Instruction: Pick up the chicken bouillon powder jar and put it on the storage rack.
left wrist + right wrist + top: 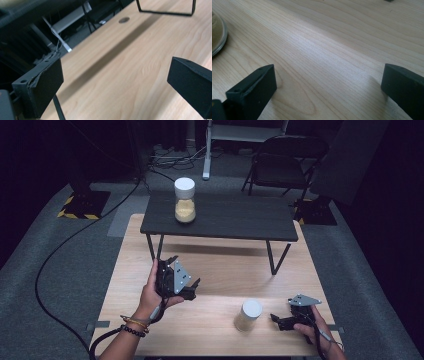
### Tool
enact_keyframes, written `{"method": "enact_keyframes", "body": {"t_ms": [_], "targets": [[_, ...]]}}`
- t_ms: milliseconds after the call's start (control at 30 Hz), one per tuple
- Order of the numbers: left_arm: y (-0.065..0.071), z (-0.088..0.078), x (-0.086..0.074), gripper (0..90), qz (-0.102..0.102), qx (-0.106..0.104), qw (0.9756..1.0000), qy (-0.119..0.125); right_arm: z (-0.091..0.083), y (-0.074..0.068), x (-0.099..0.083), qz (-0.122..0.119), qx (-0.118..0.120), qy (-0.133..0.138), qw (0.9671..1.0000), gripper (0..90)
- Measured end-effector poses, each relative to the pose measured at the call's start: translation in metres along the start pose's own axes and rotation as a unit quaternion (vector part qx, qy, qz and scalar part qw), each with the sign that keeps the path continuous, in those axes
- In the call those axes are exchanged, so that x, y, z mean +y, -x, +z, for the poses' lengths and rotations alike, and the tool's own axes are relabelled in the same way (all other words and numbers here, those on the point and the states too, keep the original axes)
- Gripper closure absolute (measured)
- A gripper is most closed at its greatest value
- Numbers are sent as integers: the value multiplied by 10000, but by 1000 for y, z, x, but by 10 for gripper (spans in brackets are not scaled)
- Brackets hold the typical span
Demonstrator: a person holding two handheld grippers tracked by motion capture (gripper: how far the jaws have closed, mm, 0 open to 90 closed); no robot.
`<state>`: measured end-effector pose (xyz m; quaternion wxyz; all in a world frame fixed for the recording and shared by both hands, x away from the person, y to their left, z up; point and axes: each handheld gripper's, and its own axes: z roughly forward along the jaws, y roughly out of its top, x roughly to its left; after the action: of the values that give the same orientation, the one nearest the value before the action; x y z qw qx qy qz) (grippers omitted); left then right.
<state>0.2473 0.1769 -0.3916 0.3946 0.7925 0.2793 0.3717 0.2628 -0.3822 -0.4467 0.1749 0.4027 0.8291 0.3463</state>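
Note:
A clear jar (248, 315) with a white lid, holding pale yellow grains, stands on the wooden table (215, 270) near its front. Just right of it, low over the wood, my right gripper (276, 319) is open; in the right gripper view it (328, 77) spans bare wood, with the jar's base (217, 35) at the left edge. A second such jar (184, 200) stands on the small black table (235, 217). My left gripper (193, 289) is held above the wood, left of centre, turned on its side; its own view shows it (117, 72) open and holding nothing.
The small black table stands on the back half of the wooden table on thin black legs (165, 11), with a gap beneath. A black folding chair (282, 162) and cables (60, 250) lie on the grey floor beyond and to the left.

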Motion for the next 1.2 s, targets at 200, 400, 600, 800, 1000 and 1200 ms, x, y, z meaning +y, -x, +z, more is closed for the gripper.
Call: {"method": "enact_keyframes", "body": {"t_ms": [200, 400, 600, 800, 1000, 1200], "targets": [[7, 6, -15, 6, -56, -90, 9994, -329, -1, 0, 0, -3, 6, -5, 10000, 0], [12, 11, -25, 8, 85, -130, 9978, -640, -1, 0, 0, -3, 6, -4, 10000, 0], [11, 15, -36, 9, -62, -195, 9953, -941, -1, 0, 0, -2, 6, -4, 10000, 0], [0, 18, -48, 10, -402, -360, 9902, -1290, -1, 0, 0, -1, 6, -4, 10000, 0], [-10, 22, -57, 12, -796, -588, 9829, -1553, -1, 0, 0, -3, 6, -4, 10000, 0], [-16, 20, -64, 10, -1040, -641, 9797, -1590, -1, 0, -1, -12, 15, -2, 10000, 0]]}}
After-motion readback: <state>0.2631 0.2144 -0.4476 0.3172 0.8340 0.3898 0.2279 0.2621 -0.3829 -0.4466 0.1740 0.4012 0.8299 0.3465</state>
